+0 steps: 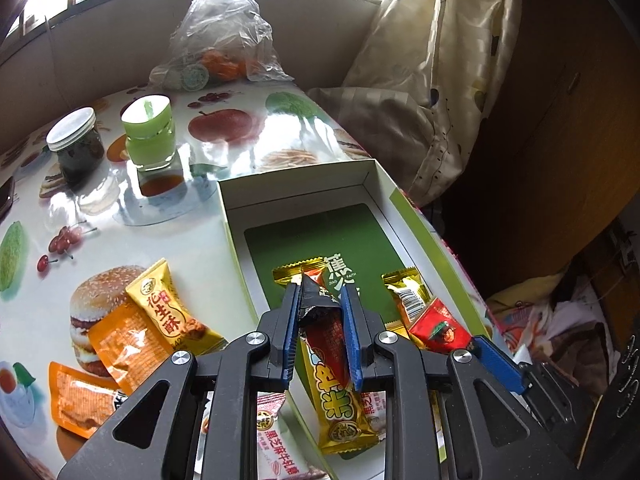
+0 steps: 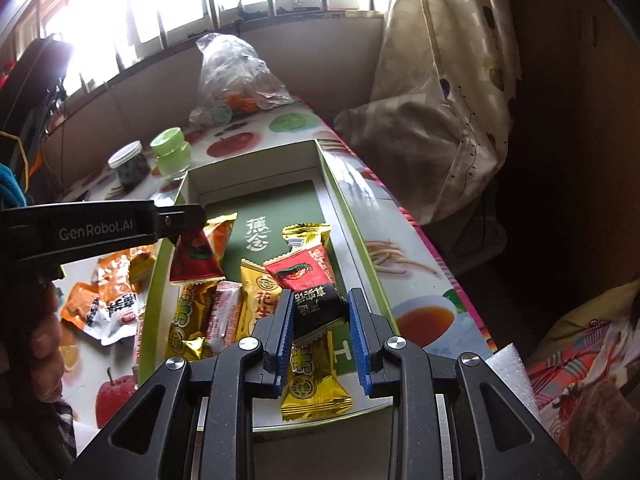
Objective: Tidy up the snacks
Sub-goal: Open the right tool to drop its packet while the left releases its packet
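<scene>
A white box (image 1: 300, 188) with a green floor lies open on the fruit-print table. My left gripper (image 1: 320, 292) hangs over the box's left part, shut on the crimped top of a dark red packet (image 2: 196, 260) that dangles below it. My right gripper (image 2: 321, 294) is low over the box's near right part, shut on the black end of a red and black packet (image 2: 308, 272). Gold packets (image 2: 188, 320) and a pink one (image 2: 226, 312) lie on the box floor. Loose on the table left of the box are a yellow packet (image 1: 168, 312) and orange packets (image 1: 124, 344).
A dark jar (image 1: 78, 144) with a white lid and a green-lidded jar (image 1: 150, 132) stand beyond the box, with a clear plastic bag (image 1: 224, 32) at the far end. The table edge runs just right of the box, beside bedding (image 1: 400, 120). A hand (image 2: 44, 340) shows at the left.
</scene>
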`<state>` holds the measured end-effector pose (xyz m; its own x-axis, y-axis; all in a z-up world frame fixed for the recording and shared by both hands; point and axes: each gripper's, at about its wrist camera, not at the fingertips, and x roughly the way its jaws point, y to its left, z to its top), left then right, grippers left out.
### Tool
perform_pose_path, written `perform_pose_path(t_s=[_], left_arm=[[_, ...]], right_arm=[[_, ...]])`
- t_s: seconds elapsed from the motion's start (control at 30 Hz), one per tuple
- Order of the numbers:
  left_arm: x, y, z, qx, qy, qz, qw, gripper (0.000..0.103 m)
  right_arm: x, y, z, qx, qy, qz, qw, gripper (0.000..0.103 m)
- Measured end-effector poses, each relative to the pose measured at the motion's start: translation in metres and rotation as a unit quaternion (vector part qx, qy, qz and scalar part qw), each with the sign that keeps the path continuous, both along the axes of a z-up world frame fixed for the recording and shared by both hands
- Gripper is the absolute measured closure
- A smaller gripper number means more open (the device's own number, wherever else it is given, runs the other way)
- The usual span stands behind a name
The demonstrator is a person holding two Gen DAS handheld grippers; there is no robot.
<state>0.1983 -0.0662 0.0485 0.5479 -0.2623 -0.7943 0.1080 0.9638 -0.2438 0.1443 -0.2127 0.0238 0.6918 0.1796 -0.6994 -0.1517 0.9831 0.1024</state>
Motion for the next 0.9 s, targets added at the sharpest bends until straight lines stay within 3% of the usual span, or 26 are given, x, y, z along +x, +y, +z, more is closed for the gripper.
perform_pose_path(t_s=[0.47,0.9], left_arm=[[0.0044,-0.0057,-0.0056,0.009,0.010,-0.003,0.9999,0.080],[0.0020,-0.0056,-0.0061,0.011,0.014,-0.005,0.9998,0.060]], right_arm=[[0.0014,-0.0040,-0.0027,0.009,0.005,-0.009,1.000,0.075],[-0.0006,-0.0014,-0.0029,0.010,0.010,-0.005,1.000,0.065]])
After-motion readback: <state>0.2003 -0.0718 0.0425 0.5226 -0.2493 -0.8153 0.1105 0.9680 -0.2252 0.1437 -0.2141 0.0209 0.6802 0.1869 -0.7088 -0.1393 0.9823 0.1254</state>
